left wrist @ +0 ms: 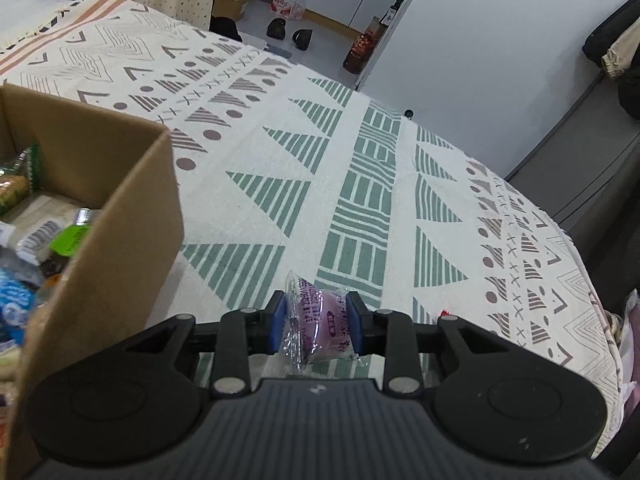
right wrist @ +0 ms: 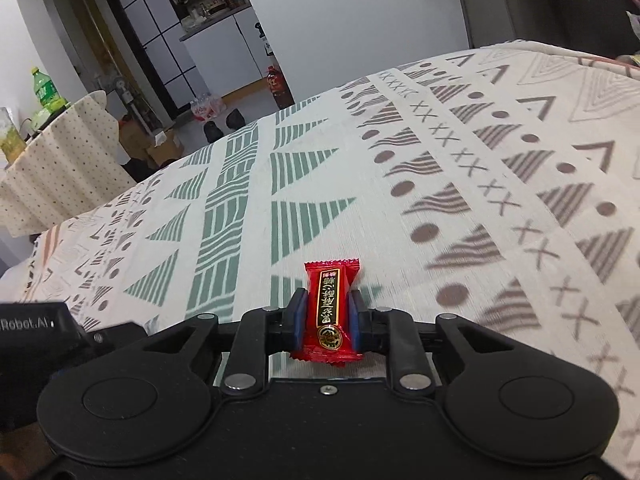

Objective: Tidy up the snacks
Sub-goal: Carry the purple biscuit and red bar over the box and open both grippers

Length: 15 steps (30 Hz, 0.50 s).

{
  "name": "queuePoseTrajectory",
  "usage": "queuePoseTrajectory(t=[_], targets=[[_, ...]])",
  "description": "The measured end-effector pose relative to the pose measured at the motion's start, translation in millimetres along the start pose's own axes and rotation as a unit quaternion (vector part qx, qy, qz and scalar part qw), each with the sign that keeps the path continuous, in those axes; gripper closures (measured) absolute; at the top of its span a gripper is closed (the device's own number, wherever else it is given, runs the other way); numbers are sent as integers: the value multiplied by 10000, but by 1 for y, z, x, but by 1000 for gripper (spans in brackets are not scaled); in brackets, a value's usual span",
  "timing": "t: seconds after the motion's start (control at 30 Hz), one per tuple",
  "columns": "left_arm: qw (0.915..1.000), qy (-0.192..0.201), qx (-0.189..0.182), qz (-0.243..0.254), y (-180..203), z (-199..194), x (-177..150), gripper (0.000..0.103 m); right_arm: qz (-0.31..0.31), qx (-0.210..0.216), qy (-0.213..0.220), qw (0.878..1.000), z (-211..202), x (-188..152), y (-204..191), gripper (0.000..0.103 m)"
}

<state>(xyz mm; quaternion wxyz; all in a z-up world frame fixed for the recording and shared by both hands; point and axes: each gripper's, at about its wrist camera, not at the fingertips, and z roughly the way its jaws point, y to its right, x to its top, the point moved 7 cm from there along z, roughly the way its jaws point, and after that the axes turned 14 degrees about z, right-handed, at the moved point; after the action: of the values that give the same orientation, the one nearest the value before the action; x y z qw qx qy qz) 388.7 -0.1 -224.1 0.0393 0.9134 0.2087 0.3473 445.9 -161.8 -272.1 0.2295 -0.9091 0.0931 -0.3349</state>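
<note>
Cardboard box (left wrist: 120, 208) sits at 9 o'clock in your left view, already part full of snacks, so likely the drop target; its near end is cut off by the frame. Your left hand-held gripper (left wrist: 319, 322) is clamped on a purple snack pack (left wrist: 320, 326), lifted over the patterned surface (left wrist: 360, 184); wrapper print too crumpled to read. Your right hand-held gripper (right wrist: 327, 316) pinches a red candy (right wrist: 330, 308) by its sides, long axis pointing to 12 o'clock. The box isn't in the right view
</note>
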Motion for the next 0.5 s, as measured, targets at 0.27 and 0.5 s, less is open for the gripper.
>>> queuePoseTrajectory(t=[0.27, 0.5], targets=[[9999, 147, -55, 56, 1, -40, 0, 72, -212, 209, 77, 9995, -47, -5, -16, 82], [9991, 390, -152, 12, -4, -80, 15, 72, -366, 366, 116, 9986, -84, -4, -41, 82]])
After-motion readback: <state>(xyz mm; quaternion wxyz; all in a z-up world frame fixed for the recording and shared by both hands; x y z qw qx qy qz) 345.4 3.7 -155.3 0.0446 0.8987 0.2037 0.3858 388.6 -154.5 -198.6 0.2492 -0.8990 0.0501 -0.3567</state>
